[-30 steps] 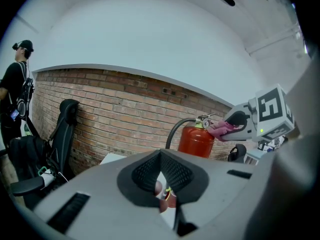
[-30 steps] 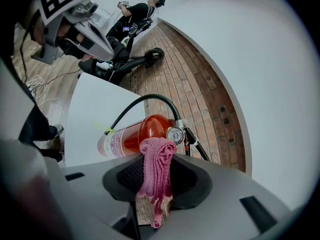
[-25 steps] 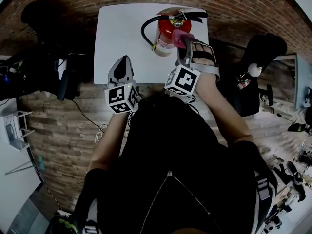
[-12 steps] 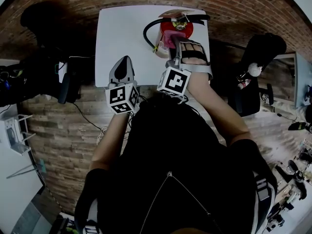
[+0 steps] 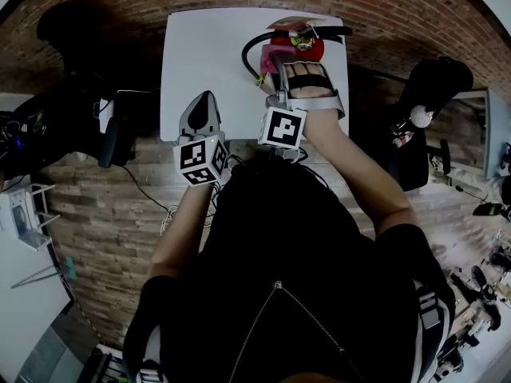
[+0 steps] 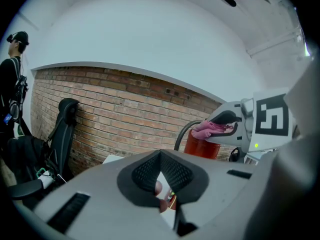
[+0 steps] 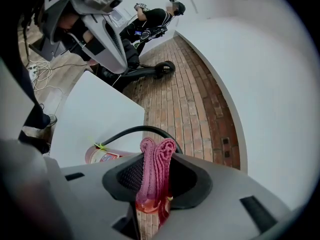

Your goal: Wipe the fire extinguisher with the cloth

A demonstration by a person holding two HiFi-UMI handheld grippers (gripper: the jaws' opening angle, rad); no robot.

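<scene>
A red fire extinguisher (image 5: pixel 311 48) stands at the far right of the white table (image 5: pixel 204 46), its black hose (image 5: pixel 249 54) looping out to the left. My right gripper (image 5: pixel 274 62) is shut on a folded pink cloth (image 5: pixel 268 57) and presses it against the extinguisher's near left side. In the right gripper view the cloth (image 7: pixel 155 169) sticks up between the jaws, with the extinguisher's body (image 7: pixel 102 155) and hose (image 7: pixel 135 130) just beyond. My left gripper (image 5: pixel 202 106) hangs shut and empty over the table's near edge, apart from the extinguisher (image 6: pixel 202 146).
The floor is brick. A black chair (image 5: pixel 76 122) stands left of the table and another (image 5: pixel 431 82) to its right. A white wire rack (image 5: pixel 20 214) sits at the far left. A person (image 7: pixel 157 16) stands far off beyond the table.
My right gripper has carried the cloth leftward across the extinguisher, from its right front to its left side. The left gripper has stayed put.
</scene>
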